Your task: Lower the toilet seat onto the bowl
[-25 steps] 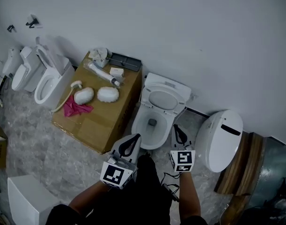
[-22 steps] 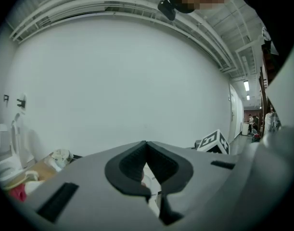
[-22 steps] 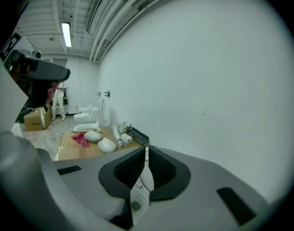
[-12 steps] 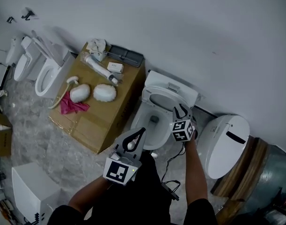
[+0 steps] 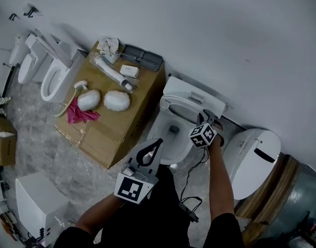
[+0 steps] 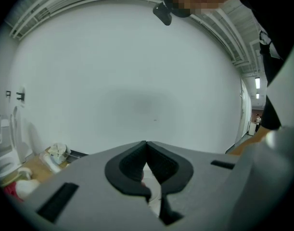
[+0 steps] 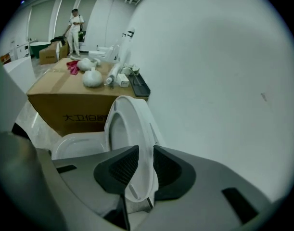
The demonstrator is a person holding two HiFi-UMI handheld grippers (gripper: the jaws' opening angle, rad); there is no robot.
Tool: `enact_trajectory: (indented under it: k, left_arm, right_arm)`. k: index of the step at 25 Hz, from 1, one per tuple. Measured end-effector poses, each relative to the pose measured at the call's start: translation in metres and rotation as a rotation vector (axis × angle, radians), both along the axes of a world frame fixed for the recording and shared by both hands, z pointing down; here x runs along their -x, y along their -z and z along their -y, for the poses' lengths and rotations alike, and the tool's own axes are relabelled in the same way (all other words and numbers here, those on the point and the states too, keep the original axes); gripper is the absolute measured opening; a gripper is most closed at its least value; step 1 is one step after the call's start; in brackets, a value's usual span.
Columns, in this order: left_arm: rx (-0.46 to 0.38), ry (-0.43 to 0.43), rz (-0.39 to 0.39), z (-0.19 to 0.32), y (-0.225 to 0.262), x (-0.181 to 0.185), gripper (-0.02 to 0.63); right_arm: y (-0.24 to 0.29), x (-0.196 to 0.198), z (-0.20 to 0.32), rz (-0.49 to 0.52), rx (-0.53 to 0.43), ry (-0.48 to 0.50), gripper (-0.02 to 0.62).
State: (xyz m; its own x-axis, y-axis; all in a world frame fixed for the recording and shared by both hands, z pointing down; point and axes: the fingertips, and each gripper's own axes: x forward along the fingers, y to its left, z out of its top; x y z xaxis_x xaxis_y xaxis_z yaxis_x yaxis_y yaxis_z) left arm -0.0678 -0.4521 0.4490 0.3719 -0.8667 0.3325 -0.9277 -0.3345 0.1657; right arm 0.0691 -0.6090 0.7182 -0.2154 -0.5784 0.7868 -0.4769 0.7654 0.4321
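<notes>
At the centre of the head view a white plastic toilet seat stands upright, leaning back toward the white cistern and well clear of the white ceramic bowl below it. The right gripper reaches in from the lower right of that frame; its jaws have just been opening and the seat's free edge sits between them, the ribbed black pads set against either face of the rim in what looks a light pinch. The left gripper is clenched on nothing, jaws meeting at the tips, and hangs low in the head view over the front of the bowl. A brown cardboard box bearing a pink cloth fills the left-centre of the frame, just beside the bowl.

The lowering has not begun, and the hazards appear to lie in the hold. The pads take only a thin strip of smooth, curved plastic, so a pull forward could slide them off and let the seat drop and slam on the bowl; a tug to one side rather than along the hinge's swing would likely strain the hinge; and the idle left gripper, if left at the bowl's front, may be caught under the descending seat.
</notes>
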Motion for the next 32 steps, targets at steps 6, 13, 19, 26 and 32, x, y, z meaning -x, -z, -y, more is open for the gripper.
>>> enact_trajectory:
  k: [6, 13, 19, 26, 32]
  left_arm:
    - [0.0, -0.031, -0.007, -0.002, -0.009, 0.009, 0.005]
    - [0.009, -0.105, -0.014, -0.018, -0.015, 0.029, 0.005]
    - [0.016, -0.164, -0.016, -0.039, -0.026, 0.047, 0.005]
    - [0.027, -0.218, -0.028, -0.066, -0.041, 0.057, 0.005]
    - [0.054, -0.262, -0.023, -0.087, -0.072, 0.062, 0.005]
  right_arm:
    - [-0.004, -0.003, -0.006, -0.051, -0.022, 0.036, 0.069]
    - [-0.001, 0.006, -0.051, -0.068, -0.003, 0.045, 0.058]
    - [-0.012, 0.021, -0.116, -0.099, 0.02, 0.089, 0.058]
    - [-0.05, 0.04, -0.211, -0.119, 0.088, 0.137, 0.066]
    - [-0.108, 0.054, -0.281, -0.079, 0.182, 0.12, 0.089]
